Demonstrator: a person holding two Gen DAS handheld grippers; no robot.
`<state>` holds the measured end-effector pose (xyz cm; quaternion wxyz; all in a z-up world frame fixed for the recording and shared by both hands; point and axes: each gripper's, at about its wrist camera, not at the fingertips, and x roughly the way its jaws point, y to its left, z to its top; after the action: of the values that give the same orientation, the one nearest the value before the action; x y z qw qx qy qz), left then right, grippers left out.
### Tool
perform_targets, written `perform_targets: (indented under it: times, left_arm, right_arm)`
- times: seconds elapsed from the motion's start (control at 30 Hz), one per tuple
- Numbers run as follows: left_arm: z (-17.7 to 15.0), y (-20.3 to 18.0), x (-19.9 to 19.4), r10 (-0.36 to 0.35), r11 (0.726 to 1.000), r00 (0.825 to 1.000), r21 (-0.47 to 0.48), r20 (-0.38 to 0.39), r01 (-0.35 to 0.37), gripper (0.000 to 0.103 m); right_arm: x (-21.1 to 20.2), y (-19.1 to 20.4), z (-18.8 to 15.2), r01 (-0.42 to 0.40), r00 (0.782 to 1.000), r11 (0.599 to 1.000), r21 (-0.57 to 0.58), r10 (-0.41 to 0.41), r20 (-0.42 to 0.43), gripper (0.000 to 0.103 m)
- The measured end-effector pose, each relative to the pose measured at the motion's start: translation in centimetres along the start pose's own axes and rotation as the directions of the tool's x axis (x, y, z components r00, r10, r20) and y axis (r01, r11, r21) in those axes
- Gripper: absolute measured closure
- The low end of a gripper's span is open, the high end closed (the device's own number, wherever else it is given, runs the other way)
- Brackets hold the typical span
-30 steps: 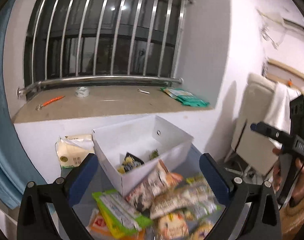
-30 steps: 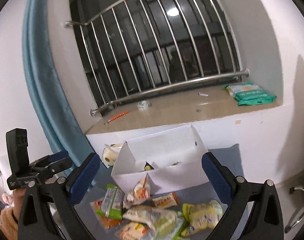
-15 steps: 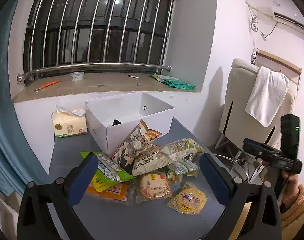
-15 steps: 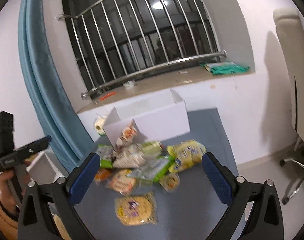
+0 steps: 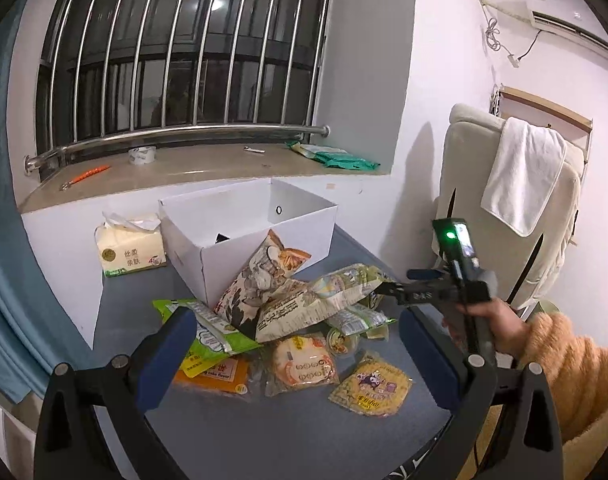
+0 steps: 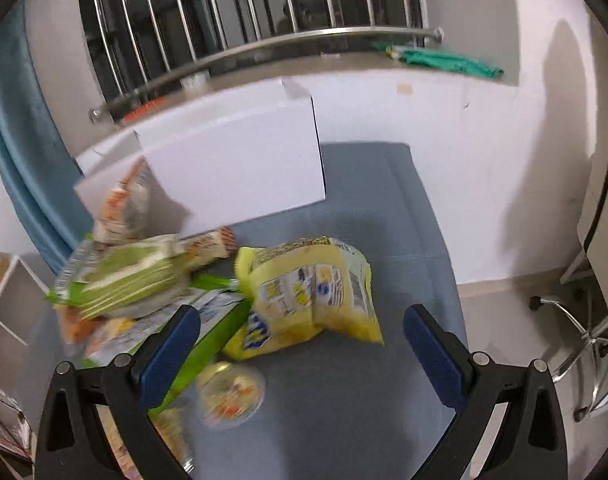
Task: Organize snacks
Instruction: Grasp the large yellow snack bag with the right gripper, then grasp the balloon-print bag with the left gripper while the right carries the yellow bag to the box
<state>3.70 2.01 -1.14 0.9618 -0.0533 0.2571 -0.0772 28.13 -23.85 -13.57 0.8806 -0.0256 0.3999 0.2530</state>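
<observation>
**Closing in on the yellow bag**

Right gripper [image 6: 302, 344] spread wide, gripping nothing, poised just short of the yellow snack bag [image 6: 307, 292] — reach step, judged barely begun. Left gripper [image 5: 296, 354] likewise gaping, empty, hovering over the snack pile [image 5: 288, 320] on the grey table [image 5: 264, 432]. Beyond the heap, the white box [image 5: 264, 216], nearly bare inside. Next: straddle the bag's puffy middle, pinch gently — crinkly film likely to slip.

Snack packets [image 5: 300, 320] are lying heaped at centre frame on the grey bench [image 5: 288, 436], one tilting against an open white box [image 5: 248, 232] sitting just behind them.
</observation>
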Motion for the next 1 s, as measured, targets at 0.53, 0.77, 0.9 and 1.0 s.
perform_targets:
  times: [0.53,0.77,0.9,1.0]
  left_arm:
    - [-1.2,-1.8,4.8,-0.062,0.993,0.992,0.090,-0.107,0.072,0.000]
    - [-0.5,-2.8,12.0,-0.141,0.962,0.960,0.198,-0.243,0.191,0.000]
    - [0.4,-2.8,15.9,-0.154,0.954,0.941,0.201,-0.302,0.221,0.000]
    - [1.0,-3.3,18.3,-0.151,0.953,0.927,0.199,-0.345,0.229,0.001]
  right_arm:
    - [2.0,-0.3,1.3,-0.053,0.998,0.999,0.005,0.054,-0.031,0.046]
    - [-4.3,-2.3,0.3,-0.118,0.991,0.990,0.077,0.112,0.080,0.047]
    - [-8.5,-2.9,-1.0,-0.141,0.981,0.986,0.085,0.127,0.148,0.047]
    - [-10.8,-3.3,-1.9,-0.168,0.973,0.980,0.106,0.148,0.178,0.047]
